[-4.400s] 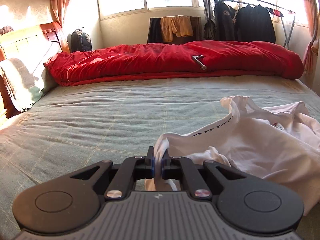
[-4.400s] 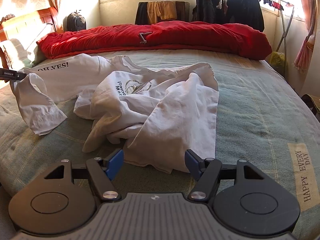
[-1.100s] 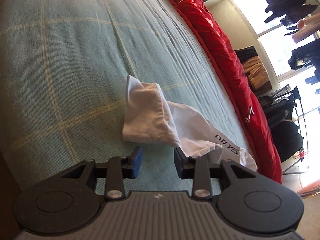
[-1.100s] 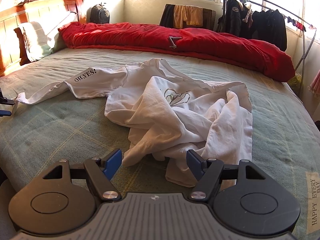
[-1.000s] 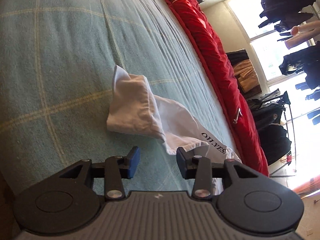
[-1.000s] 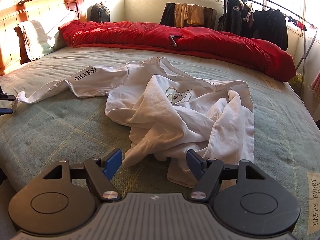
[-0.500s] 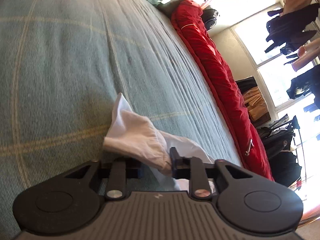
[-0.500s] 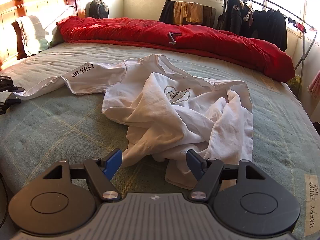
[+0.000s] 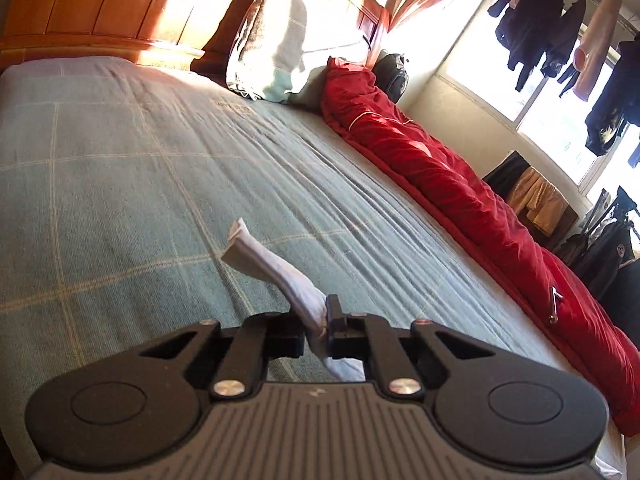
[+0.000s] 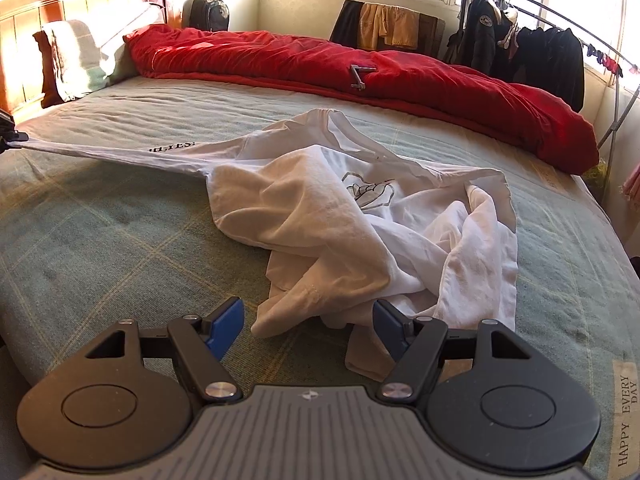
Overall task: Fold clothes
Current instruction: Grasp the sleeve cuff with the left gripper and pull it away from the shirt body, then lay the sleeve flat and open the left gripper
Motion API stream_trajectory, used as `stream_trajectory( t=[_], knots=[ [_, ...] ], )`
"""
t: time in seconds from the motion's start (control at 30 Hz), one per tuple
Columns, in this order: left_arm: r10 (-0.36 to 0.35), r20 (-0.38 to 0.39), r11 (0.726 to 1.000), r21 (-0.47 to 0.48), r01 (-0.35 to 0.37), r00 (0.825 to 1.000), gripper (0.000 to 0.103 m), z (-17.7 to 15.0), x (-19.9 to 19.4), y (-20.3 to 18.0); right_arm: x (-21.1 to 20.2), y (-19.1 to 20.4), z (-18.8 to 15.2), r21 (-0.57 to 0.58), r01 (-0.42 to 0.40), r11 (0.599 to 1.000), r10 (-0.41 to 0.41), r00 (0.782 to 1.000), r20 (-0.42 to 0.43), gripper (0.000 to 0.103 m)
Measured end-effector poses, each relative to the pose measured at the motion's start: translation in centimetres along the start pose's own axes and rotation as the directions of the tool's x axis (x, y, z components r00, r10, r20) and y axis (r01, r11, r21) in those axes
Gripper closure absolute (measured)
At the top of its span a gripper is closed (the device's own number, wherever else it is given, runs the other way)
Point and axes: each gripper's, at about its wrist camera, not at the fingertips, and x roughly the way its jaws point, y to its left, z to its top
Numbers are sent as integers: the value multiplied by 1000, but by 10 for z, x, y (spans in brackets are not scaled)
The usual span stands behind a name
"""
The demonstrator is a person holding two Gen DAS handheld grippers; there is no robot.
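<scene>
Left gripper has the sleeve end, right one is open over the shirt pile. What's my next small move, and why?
Probably close the right gripper on the crumpled hem just ahead: the left gripper already pinches the sleeve, stretched taut, while the shirt body lies bunched.

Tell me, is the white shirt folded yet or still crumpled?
Still crumpled. The shirt lies bunched on the bed, one sleeve stretched out to the left gripper.

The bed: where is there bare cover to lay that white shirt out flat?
Bare cover lies below the stretched sleeve, and a strip lies between the crumpled shirt and the bed's right edge. Along the far side it is crowded by the red quilt, with the pillow at the headboard.
</scene>
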Motion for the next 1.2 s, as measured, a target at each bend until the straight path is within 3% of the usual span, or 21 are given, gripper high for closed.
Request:
stream_trajectory(
  t=[0.17,0.33,0.5,0.8,1.07,1.2],
  knots=[
    [33,25,998,47,-34,999,95,10,4,4,-1,0,2,-4,7,1000,-7,1000,2,28],
    [57,-39,995,79,-54,998,95,0,18,16,0,1,2,-3,6,1000,-6,1000,-4,28],
    [78,-152,995,71,-68,985,92,-10,32,33,1,6,2,-24,-1,1000,0,1000,-5,28],
    [82,-239,994,91,-62,968,81,-20,19,48,-2,6,2,-19,-6,1000,6,1000,-3,28],
    [124,-254,989,113,-98,959,69,-18,-9,55,-14,1,-1,-9,-15,1000,15,1000,23,28],
    [243,-160,959,189,-212,957,68,-12,-30,46,-19,-4,-3,2,-17,1000,16,999,32,28]
  ],
)
